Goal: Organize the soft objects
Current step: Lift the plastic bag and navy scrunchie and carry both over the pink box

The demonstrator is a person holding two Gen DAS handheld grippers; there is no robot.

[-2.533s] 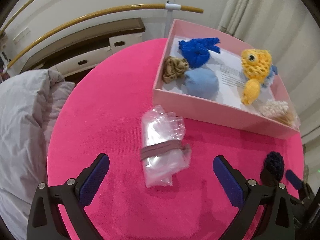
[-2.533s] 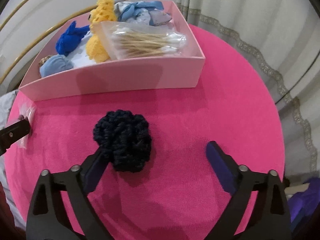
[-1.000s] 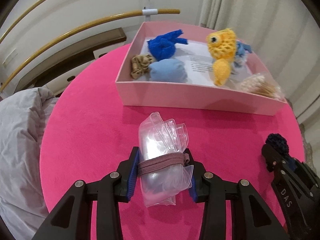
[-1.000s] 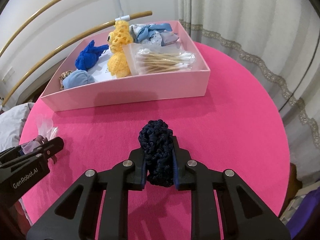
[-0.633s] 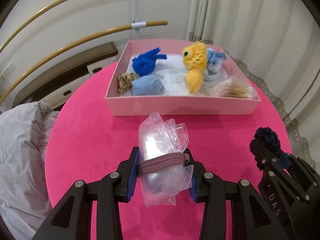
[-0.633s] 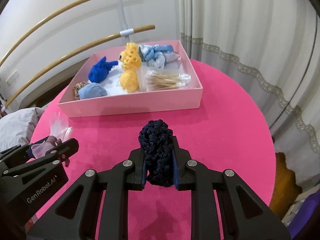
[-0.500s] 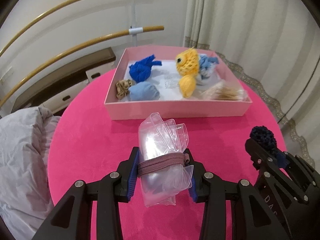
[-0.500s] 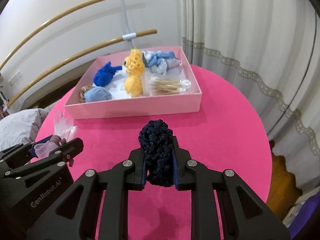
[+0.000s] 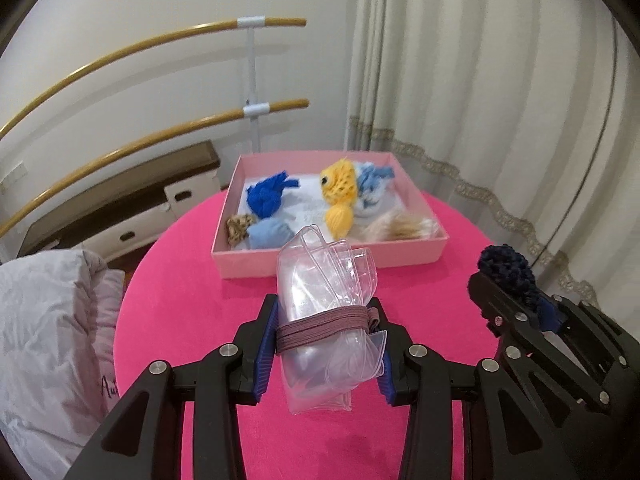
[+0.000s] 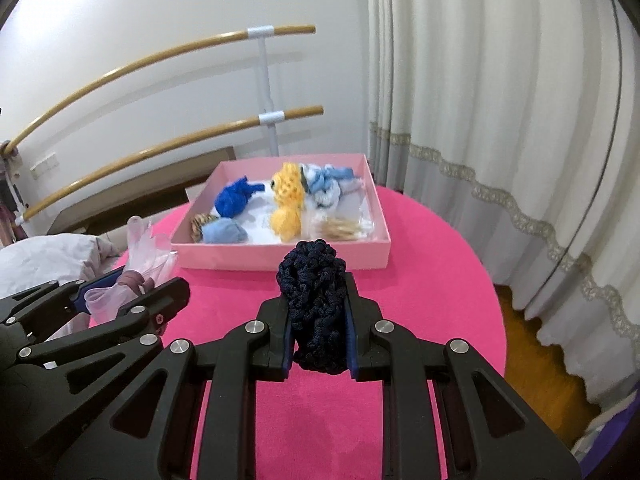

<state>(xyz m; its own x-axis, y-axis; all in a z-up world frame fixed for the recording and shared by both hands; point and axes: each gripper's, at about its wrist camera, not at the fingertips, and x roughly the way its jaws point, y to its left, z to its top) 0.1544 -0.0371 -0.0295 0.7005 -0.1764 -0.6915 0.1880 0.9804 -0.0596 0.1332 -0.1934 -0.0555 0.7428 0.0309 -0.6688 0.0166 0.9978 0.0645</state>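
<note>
So both claws are loaded. The left gripper (image 9: pixel 326 344) is clamped on a rolled clear plastic bag (image 9: pixel 326 300) with a mauve elastic band (image 9: pixel 322 328) wrapped round its middle; the blue pads press on the bag at the band, dead centre low in the left wrist view. The bag's top end fans out in front of the pink box's near wall in that picture, and it's held up off the tablecloth.

The right gripper (image 10: pixel 318 332) is squeezed tight on a dark navy crocheted scrunchie (image 10: pixel 314 304), which bulges out above and below the pads, centre of the right wrist frame. You can spot the same scrunchie at mid right in the left wrist view too.

The pink box (image 9: pixel 404 254) sits toward the far side of the round table with the hot pink cloth (image 10: pixel 436 288), upper centre in both frames. Inside: a royal blue knit thing (image 9: pixel 266 198) left of centre, a yellow crocheted fish (image 9: pixel 340 196) in the middle, a pale blue ball (image 9: pixel 268 234) and a small tan scrunchie (image 9: pixel 238 228) at the near left corner, a light blue and white bundle (image 9: pixel 372 192) right of the fish, and a packet of cotton swabs (image 10: pixel 344 228) near right.

Grey bedding (image 9: pixel 44 320) is at lower left, curtains (image 10: pixel 500 100) on the right.
</note>
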